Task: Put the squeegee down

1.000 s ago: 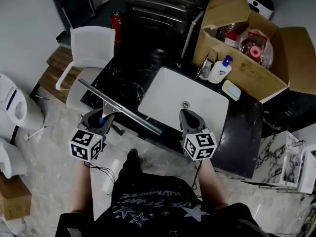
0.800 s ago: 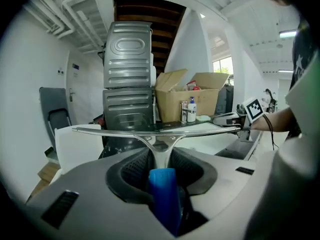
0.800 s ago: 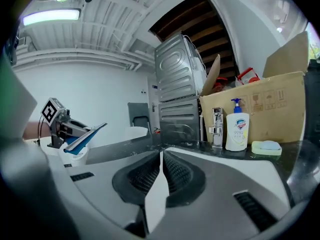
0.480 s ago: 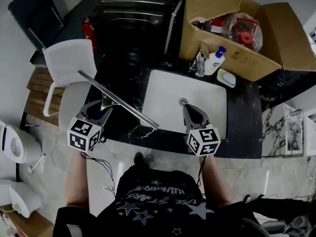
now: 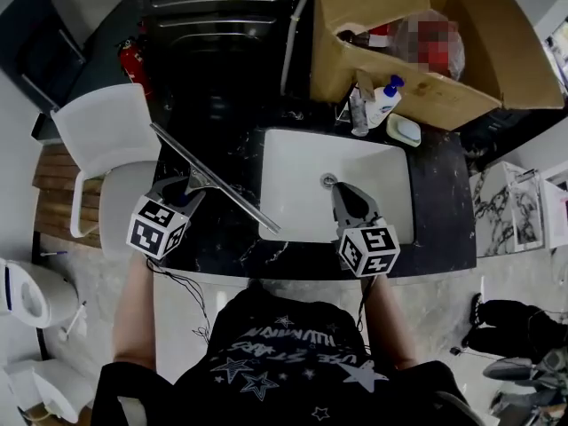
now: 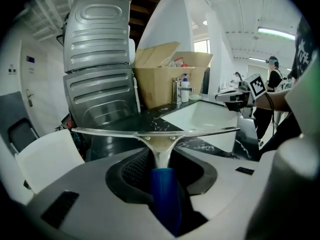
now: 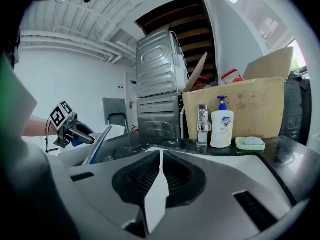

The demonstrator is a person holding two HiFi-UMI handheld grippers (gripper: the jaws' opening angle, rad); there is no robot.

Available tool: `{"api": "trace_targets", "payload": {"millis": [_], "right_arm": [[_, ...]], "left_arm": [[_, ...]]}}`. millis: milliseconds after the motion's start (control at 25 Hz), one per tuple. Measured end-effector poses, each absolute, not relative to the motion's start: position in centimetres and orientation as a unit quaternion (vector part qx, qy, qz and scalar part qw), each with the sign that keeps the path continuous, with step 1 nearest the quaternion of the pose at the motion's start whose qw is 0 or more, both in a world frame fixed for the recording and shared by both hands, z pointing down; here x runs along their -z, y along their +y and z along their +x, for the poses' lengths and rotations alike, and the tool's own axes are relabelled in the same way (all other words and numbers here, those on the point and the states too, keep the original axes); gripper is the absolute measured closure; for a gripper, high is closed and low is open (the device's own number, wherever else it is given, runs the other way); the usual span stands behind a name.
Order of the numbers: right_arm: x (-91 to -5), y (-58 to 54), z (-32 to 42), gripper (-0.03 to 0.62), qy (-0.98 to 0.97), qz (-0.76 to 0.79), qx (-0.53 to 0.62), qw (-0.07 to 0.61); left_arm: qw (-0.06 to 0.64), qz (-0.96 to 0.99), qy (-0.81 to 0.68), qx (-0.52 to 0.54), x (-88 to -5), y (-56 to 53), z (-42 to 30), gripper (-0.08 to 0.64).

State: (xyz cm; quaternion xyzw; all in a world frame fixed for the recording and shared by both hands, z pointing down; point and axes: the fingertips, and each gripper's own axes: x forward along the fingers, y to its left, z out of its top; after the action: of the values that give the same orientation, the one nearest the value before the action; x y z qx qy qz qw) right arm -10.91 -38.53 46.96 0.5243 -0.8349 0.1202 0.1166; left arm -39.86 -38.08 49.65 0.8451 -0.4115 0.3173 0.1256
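Note:
The squeegee (image 5: 216,177) has a long metal blade, a metal neck and a blue handle (image 6: 165,196). My left gripper (image 5: 193,187) is shut on that handle, and in the left gripper view the blade (image 6: 155,131) lies crosswise just past the jaws. It slants over the black marble counter (image 5: 222,242), its near end at the left rim of the white sink (image 5: 306,180). Whether the blade touches the counter I cannot tell. My right gripper (image 5: 342,190) hangs over the sink, shut and empty. From the right gripper view the squeegee (image 7: 98,145) shows at the left.
A faucet (image 5: 357,114), a soap bottle (image 5: 383,98) and a soap dish (image 5: 405,130) stand behind the sink. An open cardboard box (image 5: 355,25) full of items is at the back. A white chair (image 5: 98,131) stands left of the counter, with a metal appliance (image 5: 222,7) behind.
The left gripper has carried the squeegee right and down, from off the counter's left front to over the counter beside the sink. The right gripper shifted a little over the sink.

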Motion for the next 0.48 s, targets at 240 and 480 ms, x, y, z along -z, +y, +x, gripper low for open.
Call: {"api": "trace_targets", "payload": {"millis": [240,480], "right_arm": [[-47.6,-40.3,-11.2,0.540,-0.820,0.546,-0.126,0.118],[-48.0,-41.6,-11.6,0.540,-0.813,0.554,-0.131,0.122]], "left_arm": [[0.144,0.844,-0.387,-0.341,-52.0,-40.8,-41.2,0.407],[0.165,0.835,-0.381,-0.361,-53.6,-42.7,-41.8,0.407]]}}
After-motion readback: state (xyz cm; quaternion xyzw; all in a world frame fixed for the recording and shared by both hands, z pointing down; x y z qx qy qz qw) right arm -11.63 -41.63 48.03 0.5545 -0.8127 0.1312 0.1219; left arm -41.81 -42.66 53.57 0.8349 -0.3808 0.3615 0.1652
